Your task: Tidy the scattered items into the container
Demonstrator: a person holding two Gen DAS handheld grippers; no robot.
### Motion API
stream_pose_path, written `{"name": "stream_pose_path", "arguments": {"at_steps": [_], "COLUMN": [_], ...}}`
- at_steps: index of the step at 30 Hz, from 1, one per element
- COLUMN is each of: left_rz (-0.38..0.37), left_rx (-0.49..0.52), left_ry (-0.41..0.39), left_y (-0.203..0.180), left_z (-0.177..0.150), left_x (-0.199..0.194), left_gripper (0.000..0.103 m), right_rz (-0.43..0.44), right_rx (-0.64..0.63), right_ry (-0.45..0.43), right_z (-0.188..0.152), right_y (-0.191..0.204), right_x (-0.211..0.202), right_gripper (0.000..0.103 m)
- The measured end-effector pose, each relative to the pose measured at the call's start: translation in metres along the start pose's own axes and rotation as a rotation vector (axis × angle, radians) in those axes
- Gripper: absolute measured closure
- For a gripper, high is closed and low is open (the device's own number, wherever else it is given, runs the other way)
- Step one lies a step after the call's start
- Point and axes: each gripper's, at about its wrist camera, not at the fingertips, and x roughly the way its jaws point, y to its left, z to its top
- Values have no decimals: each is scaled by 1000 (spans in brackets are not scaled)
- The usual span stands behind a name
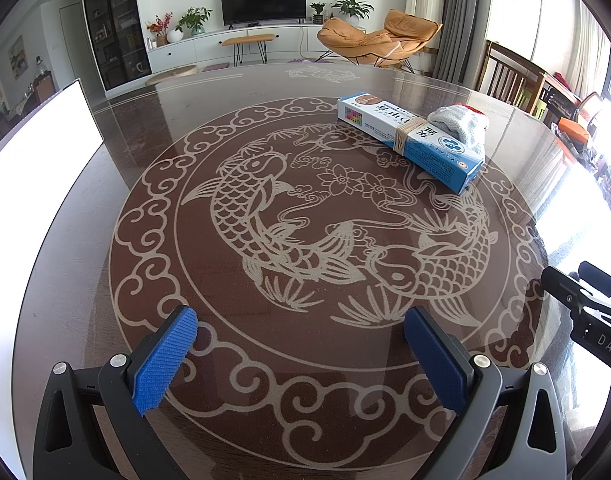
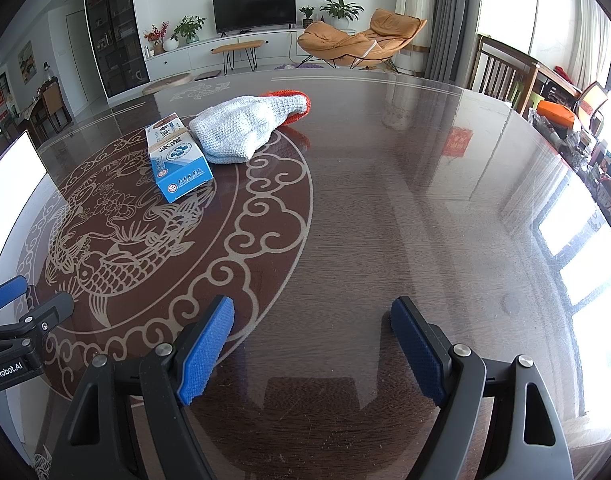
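Left wrist view: long blue-white box (image 1: 411,136), cord-tied at middle, lying on table (image 1: 105,184), far right; grey knit cloth (image 1: 459,122), red-edged, touching it. Left gripper (image 1: 301,354), right gripper (image 2: 311,350) both spread, empty

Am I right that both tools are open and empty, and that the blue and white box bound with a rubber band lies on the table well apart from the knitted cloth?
Not quite: the box touches the knitted cloth, as the right wrist view shows. The rest holds: both the left tool and right tool are open and empty.
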Motion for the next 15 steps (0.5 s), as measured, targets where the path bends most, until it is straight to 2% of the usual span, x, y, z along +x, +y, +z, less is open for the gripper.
{"name": "stream_pose_path", "arguments": {"at_steps": [15], "left_rz": [0], "left_rx": [0], "left_ry": [0], "left_y": [0], "left_z": [0], "left_x": [0], "left_gripper": [0], "right_rz": [0], "right_rx": [0], "right_ry": [0], "right_z": [0], "right_y": [0], "right_x": [0], "right_gripper": [21]}}
